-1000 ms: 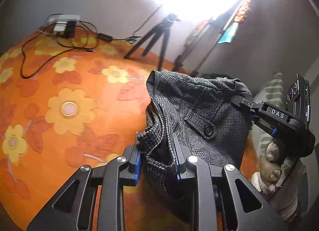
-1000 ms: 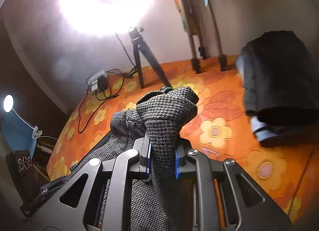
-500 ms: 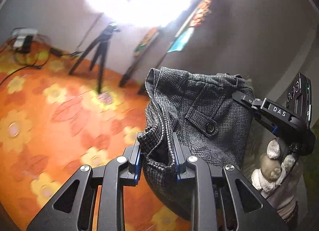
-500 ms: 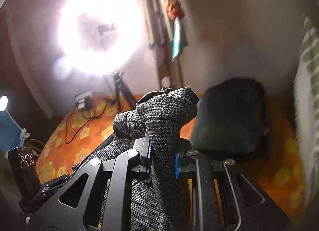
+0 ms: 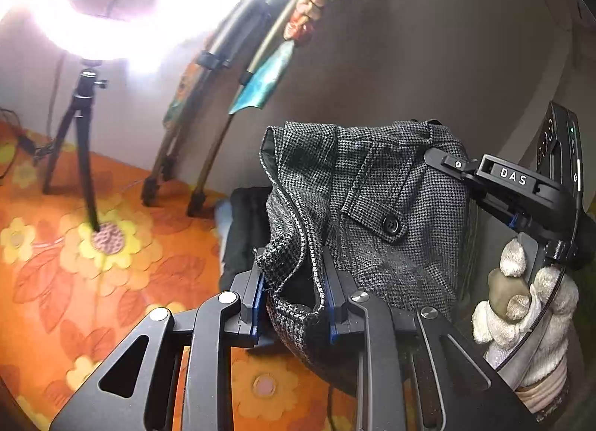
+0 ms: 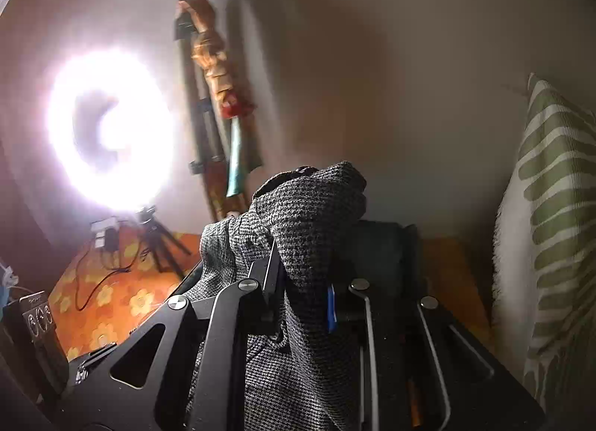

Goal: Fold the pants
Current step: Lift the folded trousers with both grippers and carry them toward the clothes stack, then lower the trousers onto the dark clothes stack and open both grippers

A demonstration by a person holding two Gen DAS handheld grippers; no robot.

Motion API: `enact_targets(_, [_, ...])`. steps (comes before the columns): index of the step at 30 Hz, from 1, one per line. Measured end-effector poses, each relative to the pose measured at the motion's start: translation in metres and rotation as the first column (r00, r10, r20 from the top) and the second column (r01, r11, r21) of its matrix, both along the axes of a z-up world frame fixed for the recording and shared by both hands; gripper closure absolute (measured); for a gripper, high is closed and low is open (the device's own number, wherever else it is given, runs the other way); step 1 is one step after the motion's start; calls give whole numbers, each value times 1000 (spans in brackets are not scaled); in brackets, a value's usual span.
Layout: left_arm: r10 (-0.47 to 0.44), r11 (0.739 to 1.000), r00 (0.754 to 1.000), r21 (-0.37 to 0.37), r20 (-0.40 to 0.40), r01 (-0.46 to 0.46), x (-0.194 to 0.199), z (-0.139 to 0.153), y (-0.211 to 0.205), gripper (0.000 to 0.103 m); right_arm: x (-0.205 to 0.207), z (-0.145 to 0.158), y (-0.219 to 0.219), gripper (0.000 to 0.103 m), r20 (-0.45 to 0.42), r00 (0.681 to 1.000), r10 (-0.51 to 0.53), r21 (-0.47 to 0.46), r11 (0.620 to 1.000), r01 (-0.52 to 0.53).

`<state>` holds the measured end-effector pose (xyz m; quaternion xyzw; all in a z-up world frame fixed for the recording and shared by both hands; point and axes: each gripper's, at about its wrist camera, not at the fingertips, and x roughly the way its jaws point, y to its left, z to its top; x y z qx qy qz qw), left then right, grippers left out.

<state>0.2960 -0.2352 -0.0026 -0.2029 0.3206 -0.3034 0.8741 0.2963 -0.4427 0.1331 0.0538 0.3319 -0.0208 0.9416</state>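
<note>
Left gripper (image 5: 294, 293): closed on a bunched corner of the grey houndstooth pants (image 5: 376, 207), cloth filling the narrow gap between the blue pads. Right gripper (image 6: 303, 297): likewise clamped on a thick wad of the same pants (image 6: 309, 215), cloth spilling over and down between the jaws. In the left view, seen out to the right of the left claw, tip buried in the far edge of the waistband, gloved hand (image 5: 521, 304) behind it.

Between the two claws: waistband stretched, buttoned pocket flap (image 5: 389, 224) facing the left camera, rest of the garment hanging below and out of sight. No part seen touching the surface.

Compared with a second ago: both cameras tipped upward and swung to the right. Orange flowered spread (image 5: 74, 245), broad under the claws earlier, pushed low and left. Ring light (image 5: 111, 3) and its tripod (image 5: 83, 140) slid left in the left view; power strip gone from that view. Dark folded pile (image 5: 246, 230), earlier well off to the right of the right claw, now directly behind the held pants. Green striped pillow (image 6: 551, 230) newly large on the right. Grip itself unchanged throughout.

Judged: garment lifted clear and carried sideways, probably to shake out or reposition before laying flat. No fold yet made; task likely early.
</note>
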Motion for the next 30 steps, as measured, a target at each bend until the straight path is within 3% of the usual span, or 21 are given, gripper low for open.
enact_targets(14, [6, 1000, 1000, 30, -3, -6, 47, -27, -55, 80, 70, -36, -43, 86, -21, 1000, -10, -52, 999, 9])
enact_targets(18, [-8, 998, 1000, 69, -25, 10, 54, -47, -73, 80, 93, -61, -61, 86, -48, 999, -13, -60, 998, 11])
enact_targets(23, [-7, 994, 998, 105, -66, 14, 57, -72, -82, 80, 123, -114, -83, 85, -130, 991, -23, -95, 995, 11])
enact_targets(27, [-8, 991, 998, 131, -65, 17, 54, -77, -85, 79, 137, -145, -89, 77, -174, 983, -65, -146, 988, 40])
enact_targets(30, [-14, 987, 998, 160, -60, 23, 48, -74, -87, 75, 141, -152, -98, 59, -170, 979, -114, -135, 987, 91])
